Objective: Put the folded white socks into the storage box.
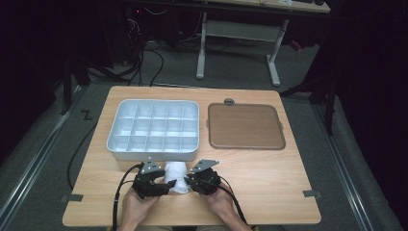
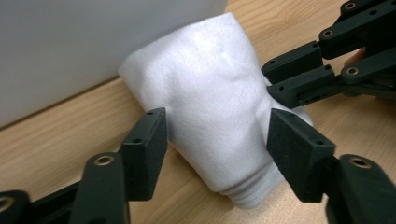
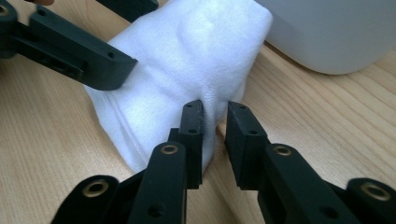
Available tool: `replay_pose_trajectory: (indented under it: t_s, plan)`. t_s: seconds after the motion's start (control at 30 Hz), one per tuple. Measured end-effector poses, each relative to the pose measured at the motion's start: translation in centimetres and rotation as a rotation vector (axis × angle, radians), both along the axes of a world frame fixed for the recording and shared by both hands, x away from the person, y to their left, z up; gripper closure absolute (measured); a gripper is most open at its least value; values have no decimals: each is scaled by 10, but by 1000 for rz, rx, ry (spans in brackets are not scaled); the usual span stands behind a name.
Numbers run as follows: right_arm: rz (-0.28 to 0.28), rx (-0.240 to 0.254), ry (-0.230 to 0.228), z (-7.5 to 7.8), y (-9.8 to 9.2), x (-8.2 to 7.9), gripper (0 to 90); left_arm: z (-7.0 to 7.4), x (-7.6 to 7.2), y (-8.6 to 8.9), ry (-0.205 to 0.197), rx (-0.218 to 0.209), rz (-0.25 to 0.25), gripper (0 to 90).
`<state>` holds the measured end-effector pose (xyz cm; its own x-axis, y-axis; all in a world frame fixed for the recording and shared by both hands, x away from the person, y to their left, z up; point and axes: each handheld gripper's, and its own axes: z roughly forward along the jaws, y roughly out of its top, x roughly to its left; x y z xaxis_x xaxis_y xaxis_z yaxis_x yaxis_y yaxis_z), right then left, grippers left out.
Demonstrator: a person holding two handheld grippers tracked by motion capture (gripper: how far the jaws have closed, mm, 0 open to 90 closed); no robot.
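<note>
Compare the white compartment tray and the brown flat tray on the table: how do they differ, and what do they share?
The white compartment tray is divided into a grid of small cells; the brown flat tray is one undivided surface. The white one has taller walls; the brown one is shallow. Both are rectangular with rounded corners and lie flat on the wooden table.

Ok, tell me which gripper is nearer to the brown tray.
Right. The right gripper sits below and left of the brown tray; the left gripper is farther left, across the white cloth, below the compartment box.
</note>
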<state>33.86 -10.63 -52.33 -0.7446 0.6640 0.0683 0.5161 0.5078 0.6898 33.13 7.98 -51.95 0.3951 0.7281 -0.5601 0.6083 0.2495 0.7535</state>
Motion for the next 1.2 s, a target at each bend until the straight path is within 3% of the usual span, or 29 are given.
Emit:
replay_pose_trajectory:
  t_s: [0.1, 0.13, 0.27, 0.4, 0.6, 0.7, 0.73, 0.8, 0.83, 0.87, 1.03, 1.07, 1.2]
  plan:
    - [-14, 17, -1, 2, -5, -2, 741, 7, 3, 6, 4, -36, 22, 333]
    - [-16, 22, -12, 4, -8, -3, 719, 11, 7, 9, 25, -65, 46, 325]
    - [-27, 26, -18, 5, -12, -6, 700, 10, 13, 12, 50, -68, 74, 316]
    - [-46, 38, -28, 8, -21, -8, 690, 9, 19, 11, 80, -99, 110, 298]
    - [-94, 52, -47, 13, -42, -11, 675, 5, 24, 3, 116, -117, 123, 277]
    - [-149, 55, -66, 15, -65, -11, 663, 1, 28, -1, 135, -109, 129, 274]
    - [-149, 55, -66, 15, -65, -11, 663, 0, 29, -2, 140, -108, 131, 274]
    - [-206, 59, -64, 14, -85, -11, 655, -5, 30, -5, 165, -89, 126, 275]
    - [-206, 59, -64, 14, -85, -11, 655, -5, 30, -5, 165, -89, 126, 275]
    - [-251, 53, -67, 12, -102, -11, 643, -6, 31, -6, 179, -91, 117, 277]
    - [-325, 27, -82, 8, -127, -13, 622, -6, 30, -9, 161, -62, 111, 304]
    - [-364, 10, -95, 6, -140, -15, 606, -6, 30, -8, 163, -67, 108, 330]
    - [-420, -12, -110, 2, -157, -17, 584, -6, 30, -9, 169, -77, 103, 372]
